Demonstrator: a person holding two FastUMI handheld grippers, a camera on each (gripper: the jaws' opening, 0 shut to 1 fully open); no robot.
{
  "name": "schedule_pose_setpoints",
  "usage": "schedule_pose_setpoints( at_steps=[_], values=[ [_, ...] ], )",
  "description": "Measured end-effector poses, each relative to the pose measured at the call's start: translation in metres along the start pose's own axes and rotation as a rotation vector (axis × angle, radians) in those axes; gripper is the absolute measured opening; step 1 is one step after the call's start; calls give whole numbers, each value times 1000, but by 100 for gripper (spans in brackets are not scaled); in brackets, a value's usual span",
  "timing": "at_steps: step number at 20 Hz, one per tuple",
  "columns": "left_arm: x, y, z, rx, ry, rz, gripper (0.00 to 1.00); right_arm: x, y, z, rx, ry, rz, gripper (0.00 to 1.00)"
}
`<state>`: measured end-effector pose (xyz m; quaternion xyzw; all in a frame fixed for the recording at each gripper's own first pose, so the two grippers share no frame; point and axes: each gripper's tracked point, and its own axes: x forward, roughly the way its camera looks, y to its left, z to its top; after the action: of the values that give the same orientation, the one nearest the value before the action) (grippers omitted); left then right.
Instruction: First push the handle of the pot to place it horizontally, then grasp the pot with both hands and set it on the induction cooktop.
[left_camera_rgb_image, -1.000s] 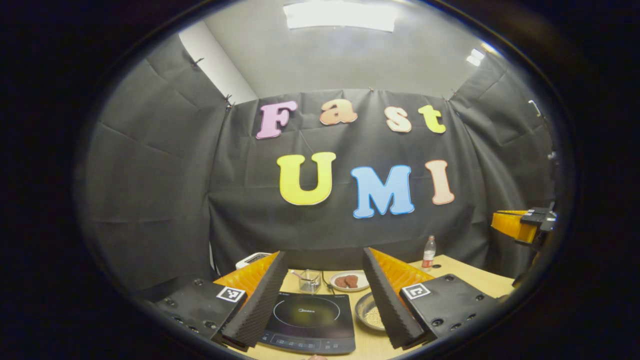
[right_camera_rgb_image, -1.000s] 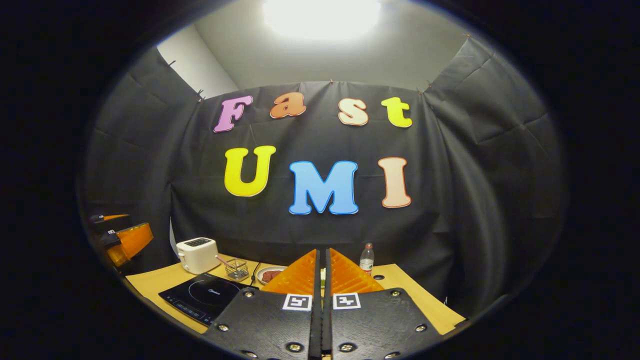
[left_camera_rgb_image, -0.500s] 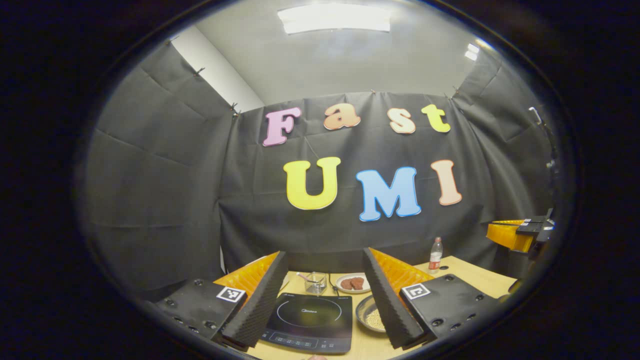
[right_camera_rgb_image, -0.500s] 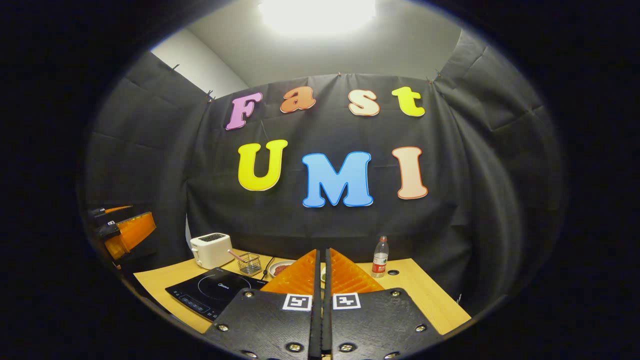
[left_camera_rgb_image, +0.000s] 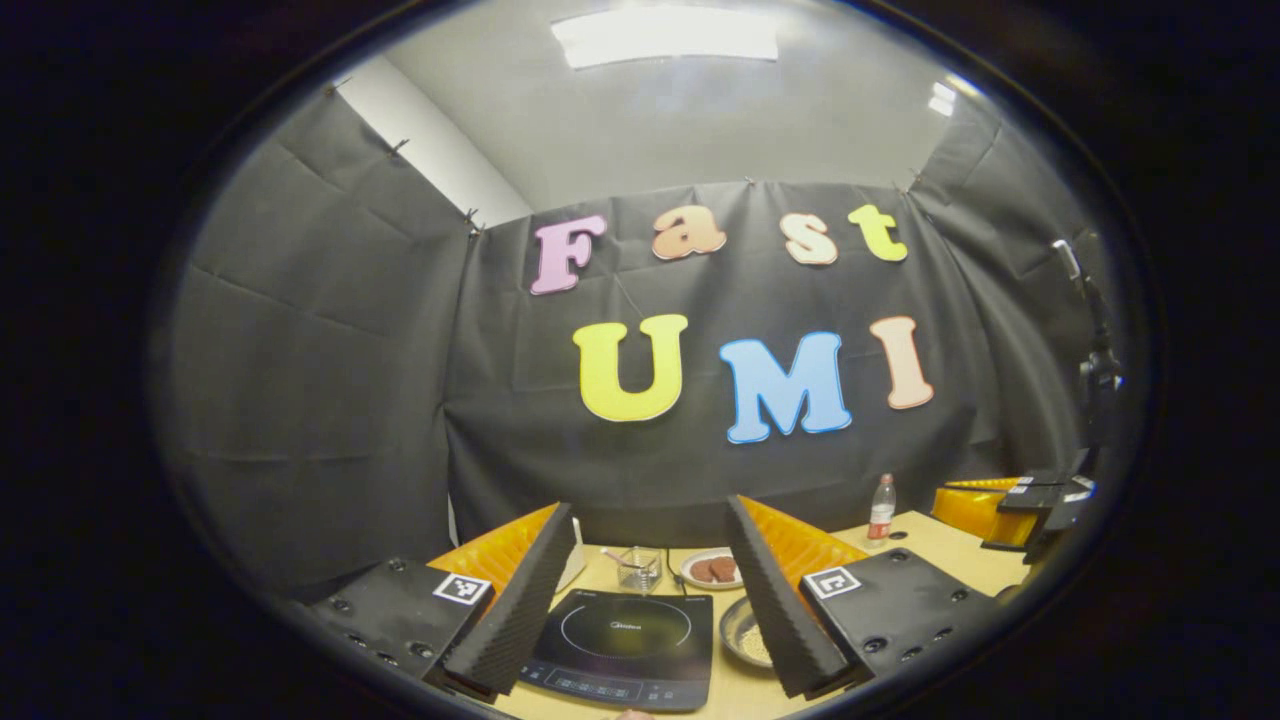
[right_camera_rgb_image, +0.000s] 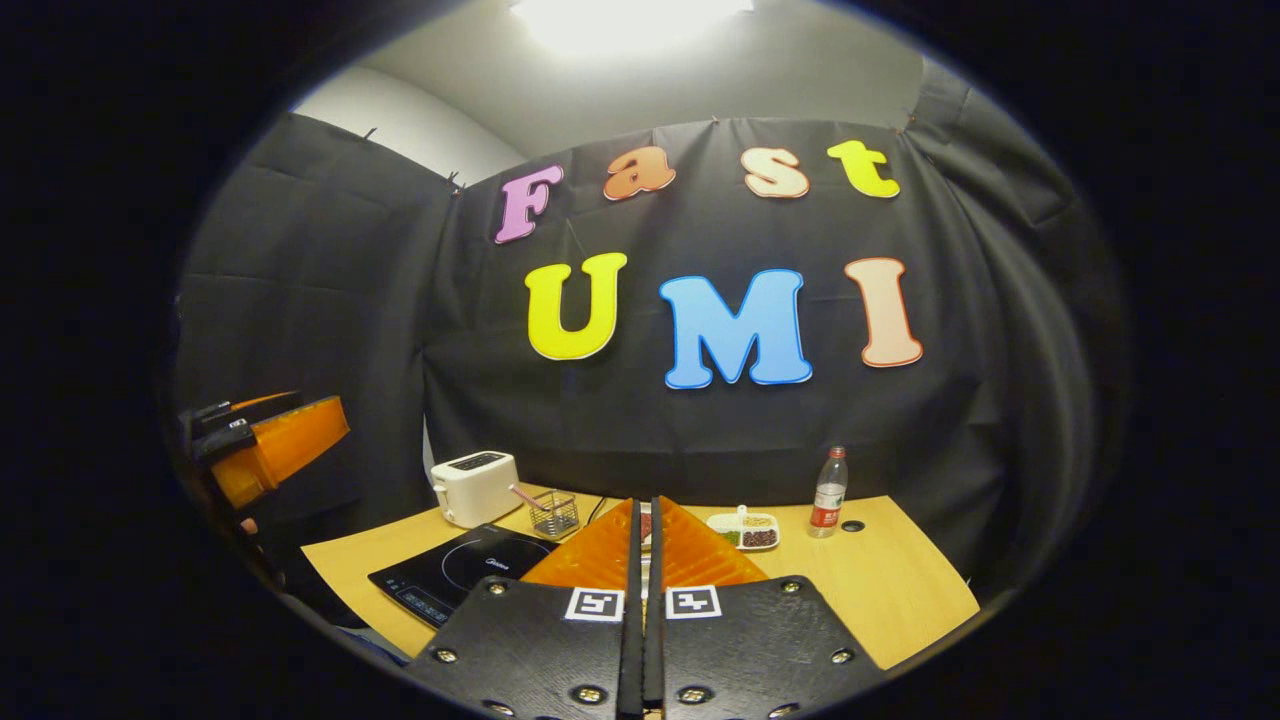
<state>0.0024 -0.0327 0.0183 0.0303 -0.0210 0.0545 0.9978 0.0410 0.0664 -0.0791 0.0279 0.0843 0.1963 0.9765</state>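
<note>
- The left gripper (left_camera_rgb_image: 650, 590) stands with its jaws spread wide, empty, above the black glass induction cooktop (left_camera_rgb_image: 622, 647); the right gripper (right_camera_rgb_image: 645, 545) has its jaws pressed together on nothing.
- A round metal pot (left_camera_rgb_image: 745, 633) holding pale grains sits just right of the cooktop; its handle cannot be made out.
- Risk, as I judge it: a hard push on the handle could skid the pot and spill grains.
- The clear glass cup (left_camera_rgb_image: 638, 568) and white plate (left_camera_rgb_image: 712, 570) crowd the far side.
- The wooden table (right_camera_rgb_image: 880, 590) lies open to the right, up to its near edge.
</note>
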Motion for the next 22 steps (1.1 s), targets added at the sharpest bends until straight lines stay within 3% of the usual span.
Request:
schedule_pose_setpoints(
  at_steps=[11, 12, 16, 19, 20, 22],
  values=[
    [34, 42, -5, -10, -12, 46, 93, 41, 54, -58, -15, 169, 144, 1],
    [35, 45, -6, -9, -9, 53, 98, 43, 58, -64, -19, 186, 155, 1],
    [39, 59, -11, -7, 3, 78, 100, 51, 71, -91, -31, 255, 194, 1],
    [40, 66, -14, -3, 7, 90, 93, 53, 81, -112, -37, 311, 225, 1],
    [41, 68, -15, -3, 10, 94, 98, 53, 84, -119, -38, 331, 236, 1],
    [41, 70, -18, -5, 17, 103, 98, 53, 88, -135, -43, 375, 251, 1]
  ],
)
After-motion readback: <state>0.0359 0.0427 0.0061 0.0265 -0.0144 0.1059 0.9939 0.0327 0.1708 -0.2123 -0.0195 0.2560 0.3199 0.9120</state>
